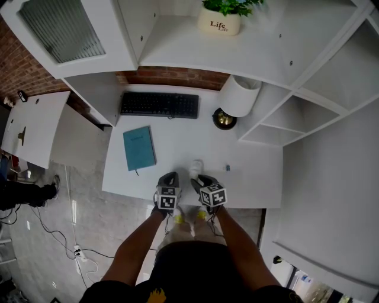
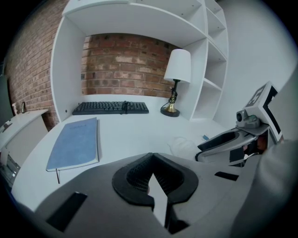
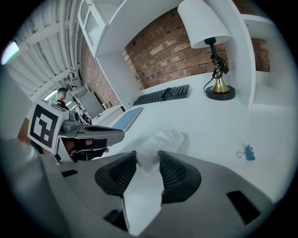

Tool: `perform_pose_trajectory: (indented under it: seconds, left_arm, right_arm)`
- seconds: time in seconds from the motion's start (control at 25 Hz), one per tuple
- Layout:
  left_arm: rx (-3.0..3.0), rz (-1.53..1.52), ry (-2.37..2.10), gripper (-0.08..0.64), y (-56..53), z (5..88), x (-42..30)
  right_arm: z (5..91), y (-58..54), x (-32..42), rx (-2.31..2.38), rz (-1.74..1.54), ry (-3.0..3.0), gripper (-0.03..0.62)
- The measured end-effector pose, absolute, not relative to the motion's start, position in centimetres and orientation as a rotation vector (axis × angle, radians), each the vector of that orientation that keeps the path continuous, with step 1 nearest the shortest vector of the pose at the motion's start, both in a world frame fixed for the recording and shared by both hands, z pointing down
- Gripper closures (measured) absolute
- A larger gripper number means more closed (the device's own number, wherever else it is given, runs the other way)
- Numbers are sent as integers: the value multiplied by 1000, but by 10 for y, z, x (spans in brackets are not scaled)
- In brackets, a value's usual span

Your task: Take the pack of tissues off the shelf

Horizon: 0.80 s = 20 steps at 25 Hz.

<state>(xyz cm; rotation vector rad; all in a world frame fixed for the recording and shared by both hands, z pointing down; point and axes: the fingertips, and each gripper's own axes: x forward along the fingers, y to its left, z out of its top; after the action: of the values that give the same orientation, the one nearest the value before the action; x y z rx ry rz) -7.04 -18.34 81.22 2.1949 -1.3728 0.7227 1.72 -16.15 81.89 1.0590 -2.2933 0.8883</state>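
At the near edge of the desk point(image 1: 177, 148), the right gripper point(image 3: 147, 160) is clamped on the white pack of tissues point(image 3: 160, 139), which bulges out past its pads. Whether the pack touches the desk is unclear. Just beside it, the left gripper point(image 2: 151, 158) has its tips together with nothing between them. Only the head view shows the potted plant point(image 1: 220, 18) on the upper shelf point(image 1: 195, 53). Only the right gripper view shows the blue binder clip point(image 3: 246, 153) clearly. In the head view the pack is a small white blur.

There is one lamp point(image 1: 240, 96). To its left and in front of it lie one keyboard point(image 1: 159, 105), one blue notebook point(image 1: 139, 148), one pack of tissues point(image 1: 196, 167) and one binder clip point(image 3: 246, 153). Above the lamp stands one potted plant point(image 1: 220, 18).
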Motion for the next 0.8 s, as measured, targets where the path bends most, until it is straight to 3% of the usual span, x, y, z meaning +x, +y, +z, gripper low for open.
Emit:
perform_pose_trajectory:
  seconds: [0.8]
  left_arm:
    - [2190, 733, -1352, 543, -178, 818, -63]
  right_arm:
    - [831, -150, 19, 1011, 832, -2225, 440]
